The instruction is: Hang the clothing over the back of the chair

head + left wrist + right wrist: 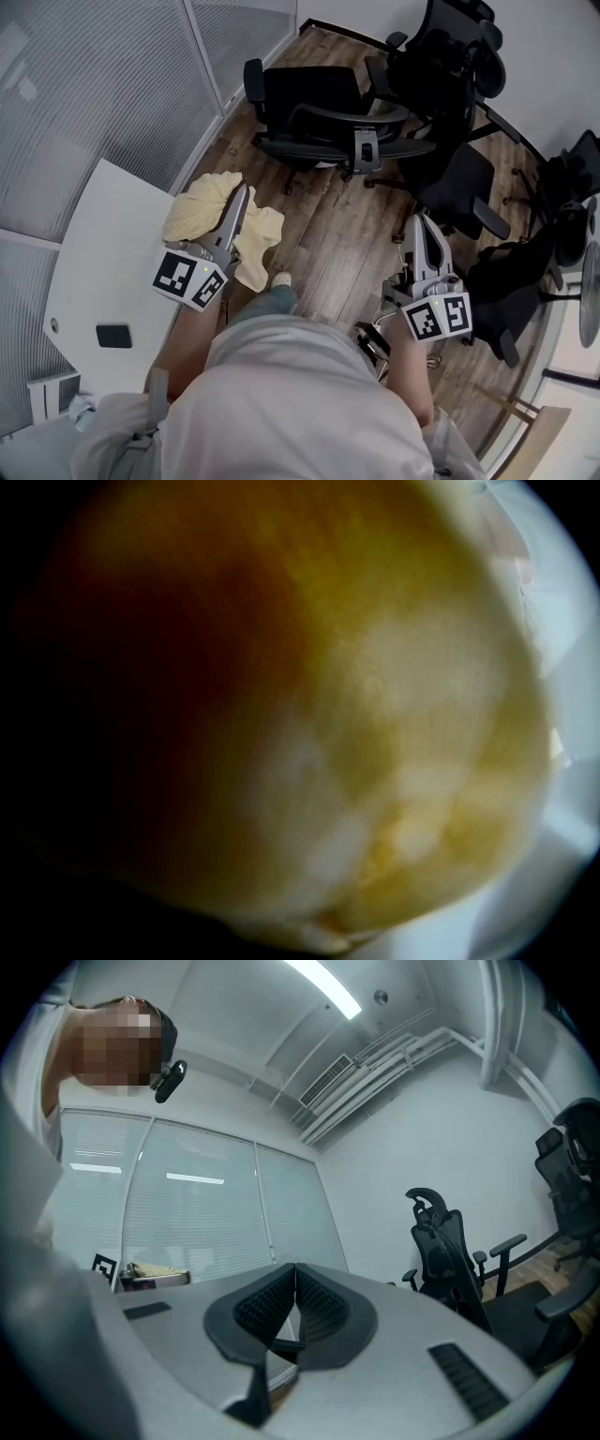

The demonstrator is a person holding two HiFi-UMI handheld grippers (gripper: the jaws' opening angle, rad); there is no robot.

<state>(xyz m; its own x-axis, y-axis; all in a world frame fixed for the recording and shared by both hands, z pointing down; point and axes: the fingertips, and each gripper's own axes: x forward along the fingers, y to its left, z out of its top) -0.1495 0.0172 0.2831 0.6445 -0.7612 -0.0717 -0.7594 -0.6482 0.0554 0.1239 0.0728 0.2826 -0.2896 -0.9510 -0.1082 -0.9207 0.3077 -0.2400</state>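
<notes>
The clothing (204, 211) is a pale yellow garment, bunched and hanging off my left gripper (246, 190), which is shut on it above the wooden floor beside the white table (103, 253). The yellow cloth (375, 714) fills the left gripper view and hides the jaws there. My right gripper (416, 221) is held out to the right with nothing in it. Its jaws meet, shut and empty (295, 1267). A black office chair (314, 98) stands ahead of both grippers, some way off. In the right gripper view another black chair (445, 1241) with a headrest shows at the right.
Several more black office chairs (469, 178) crowd the right side and far corner. A glass wall with blinds (94, 84) runs along the left. A dark flat object (113, 336) lies on the table. The person's legs and shoe (280, 280) are below.
</notes>
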